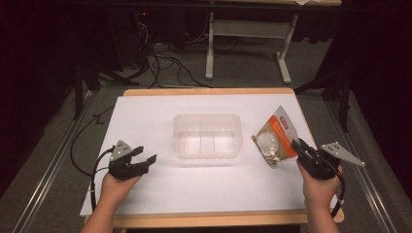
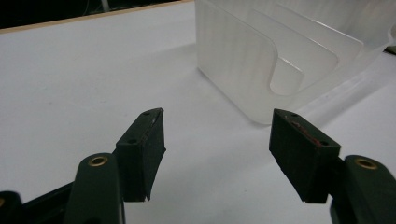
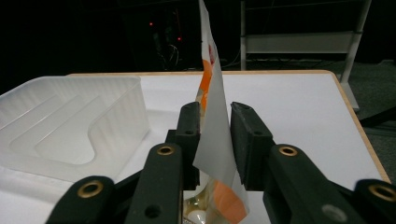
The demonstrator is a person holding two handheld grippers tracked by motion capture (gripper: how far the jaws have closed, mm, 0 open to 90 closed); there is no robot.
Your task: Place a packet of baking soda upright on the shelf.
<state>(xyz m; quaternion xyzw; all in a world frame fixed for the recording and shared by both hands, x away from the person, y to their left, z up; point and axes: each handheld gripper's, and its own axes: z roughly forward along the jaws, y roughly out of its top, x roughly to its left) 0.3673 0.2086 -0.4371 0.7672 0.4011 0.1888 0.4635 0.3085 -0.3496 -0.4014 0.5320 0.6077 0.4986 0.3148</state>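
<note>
Snack pouch first: it sits at my right gripper, orange and white with a clear window, one edge standing between my right fingers. From the right gripper view I see the pouch's thin edge rising straight up through the gap. The left finger is touching it or very nearly so, while a sliver of space shows on the side of the right finger. So I call these fingers slightly parted around the pouch, not pressing on it from both sides. The lower end of the pouch hangs below the fingers toward the white tabletop; I cannot tell whether it rests there.

Over to my left gripper: its fingers stand wide apart with nothing between them, low over the tabletop. Just ahead of them and off toward the right finger is the clear plastic bin, with moulded ribs showing inside. In the high view the bin lies between my two grippers, nearer the pouch than my left fingers.
</note>
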